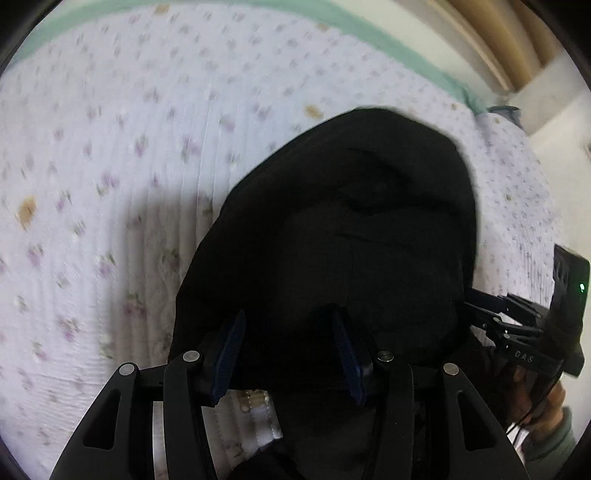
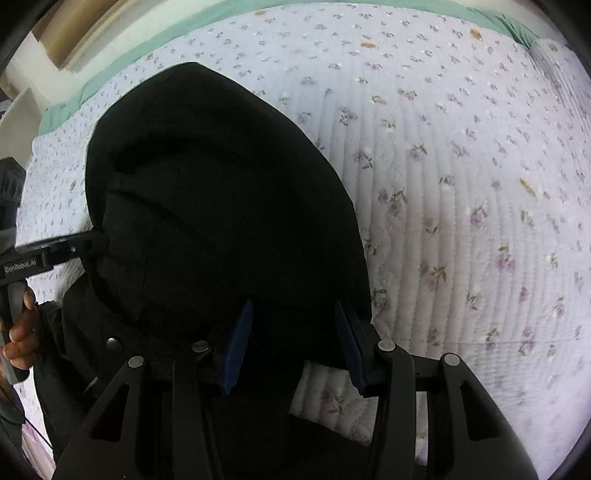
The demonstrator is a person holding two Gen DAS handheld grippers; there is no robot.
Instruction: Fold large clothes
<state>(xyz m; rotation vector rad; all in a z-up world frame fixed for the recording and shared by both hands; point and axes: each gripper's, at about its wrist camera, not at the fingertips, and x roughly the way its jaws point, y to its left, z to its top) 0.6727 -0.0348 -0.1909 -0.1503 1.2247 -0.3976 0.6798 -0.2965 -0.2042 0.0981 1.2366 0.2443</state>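
Black garment (image 1: 351,229) lies bunched on the bed's floral quilt (image 1: 110,166), and both grippers are at its near edge.

Left wrist view: left gripper (image 1: 291,354) has its blue pads spread, with dark cloth filling the gap between them; whether the pads actually pinch the cloth cannot be told. The right gripper (image 1: 476,314) enters from the garment's right side, its tips at the fabric edge. This view is motion-blurred across the quilt.

Right wrist view: right gripper (image 2: 295,343) likewise stands open-jawed over the garment (image 2: 221,206) hem, with quilt (image 2: 461,184) visible beneath its right pad. Only here does the left gripper (image 2: 92,240) show from outside, its tips buried in the garment's left edge. Green trim (image 2: 332,3) borders the quilt's far side.
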